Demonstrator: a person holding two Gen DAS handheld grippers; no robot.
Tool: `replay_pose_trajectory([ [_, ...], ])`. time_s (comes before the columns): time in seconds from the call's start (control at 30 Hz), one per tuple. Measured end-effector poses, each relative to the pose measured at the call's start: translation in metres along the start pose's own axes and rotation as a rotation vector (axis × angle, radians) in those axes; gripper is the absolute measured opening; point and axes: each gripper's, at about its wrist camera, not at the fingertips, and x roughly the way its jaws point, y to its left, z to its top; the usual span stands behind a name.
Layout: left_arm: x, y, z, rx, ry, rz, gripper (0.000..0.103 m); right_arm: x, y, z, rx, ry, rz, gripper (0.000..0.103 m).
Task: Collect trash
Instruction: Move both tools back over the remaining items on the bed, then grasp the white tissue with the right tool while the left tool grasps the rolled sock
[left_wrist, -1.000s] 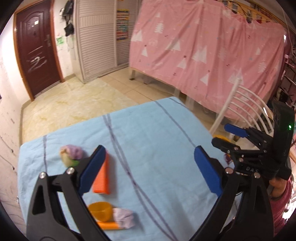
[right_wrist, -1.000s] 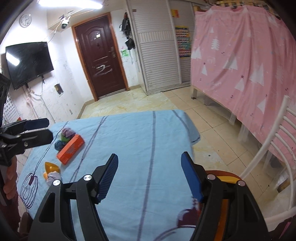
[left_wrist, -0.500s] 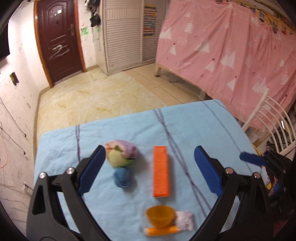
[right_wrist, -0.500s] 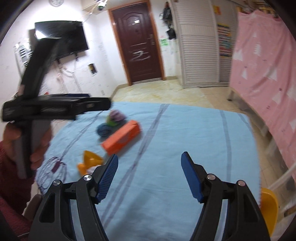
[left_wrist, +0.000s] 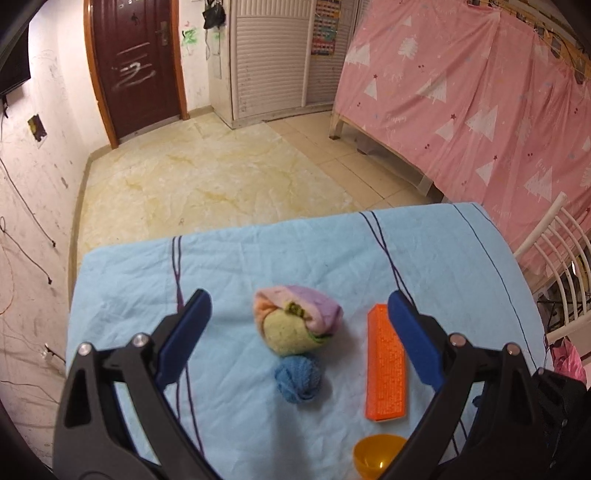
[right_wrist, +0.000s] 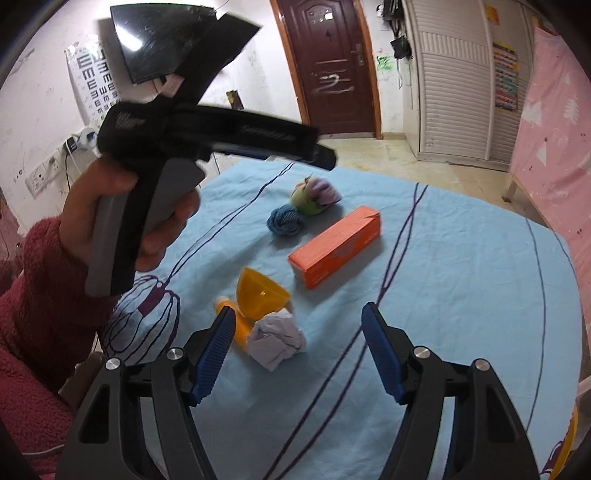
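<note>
A table under a light blue cloth (left_wrist: 443, 258) holds the trash. In the left wrist view, a pastel sock ball (left_wrist: 295, 325) and a blue ball (left_wrist: 298, 376) lie between the fingers of my open left gripper (left_wrist: 297, 297). An orange box (left_wrist: 386, 365) lies by its right finger, and an orange cup (left_wrist: 376, 454) is lower down. My right gripper (right_wrist: 298, 312) is open above a crumpled white paper (right_wrist: 275, 341), the orange cup (right_wrist: 260, 291) and an orange tube (right_wrist: 236, 325). The orange box (right_wrist: 336, 245) lies beyond. A hand (right_wrist: 122, 206) holds the left gripper (right_wrist: 325, 153) above the table's left.
A white chair (left_wrist: 554, 251) stands at the table's right side, before a pink curtain (left_wrist: 461, 110). The far table edge drops to a tiled floor (left_wrist: 207, 177). A yellow seat (right_wrist: 565, 435) shows at the near right corner. A red sleeve (right_wrist: 37, 295) fills the left.
Both cameras have swung across the table toward the pile. The sock ball and blue ball now sit between the left fingers, and the crumpled paper lies close below the right ones. Jaw widths are unchanged.
</note>
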Motion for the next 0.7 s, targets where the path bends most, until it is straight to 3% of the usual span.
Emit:
replay_pose_trajectory([
  [0.37,0.028,0.002,-0.006,0.01,0.058,0.059,0.092,0.016,0.008,-0.004,-0.034,0.06,0.014,0.064],
  [0.6,0.035,0.007,-0.008,0.002,0.072,0.049,0.092,0.025,0.008,-0.006,-0.033,0.085,0.006,0.064],
  [0.7,0.038,0.008,-0.008,0.005,0.075,0.052,0.08,0.022,0.005,-0.004,-0.017,0.075,0.007,0.064],
])
